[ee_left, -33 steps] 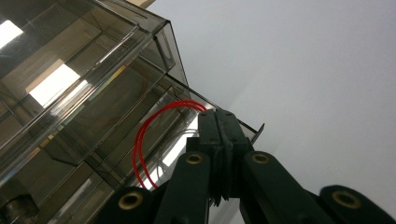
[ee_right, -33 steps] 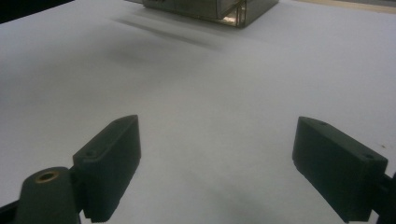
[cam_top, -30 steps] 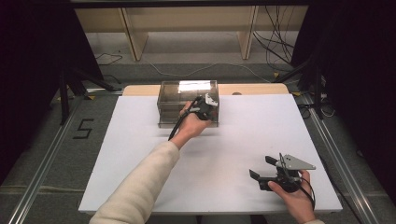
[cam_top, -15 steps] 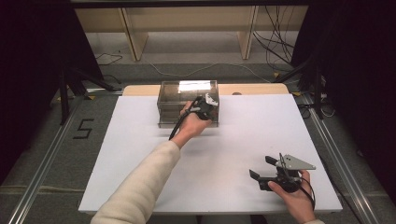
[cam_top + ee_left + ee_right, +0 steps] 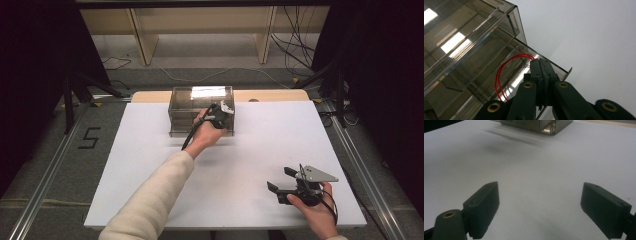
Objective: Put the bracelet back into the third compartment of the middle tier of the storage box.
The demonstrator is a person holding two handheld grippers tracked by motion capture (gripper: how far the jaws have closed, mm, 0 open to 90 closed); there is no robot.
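Resting at the near right corner of the white table [image 5: 150, 165], the right gripper [image 5: 280, 181] sits in the person's right hand [image 5: 312, 212] with its jaws spread wide and nothing between them; in the right gripper view the two black pads [image 5: 484, 206] stand far apart over bare table surface. A grey three-cornered plate [image 5: 315, 174] tops this tool.

Farther in, the left forearm in a cream sleeve [image 5: 150, 200] reaches diagonally across the table, and the left hand [image 5: 205, 135] carries the left gripper [image 5: 222, 112] up against the smoky transparent drawer box [image 5: 190, 102]. The left gripper view shows its jaws pressed together, clenched, with their tips at the front edge of a drawer [image 5: 559, 68] that stands pulled a little way out of the box. Whether the tips pinch that edge cannot be told. A thin red loop [image 5: 501, 77], like a rubber band or wire, lies inside the drawer just beside the jaw tips.

The box stands at the far middle of the table, its top catching a bright reflection. Beyond the table lie wooden shelf legs [image 5: 142, 40] and cables [image 5: 295, 45] on the floor.
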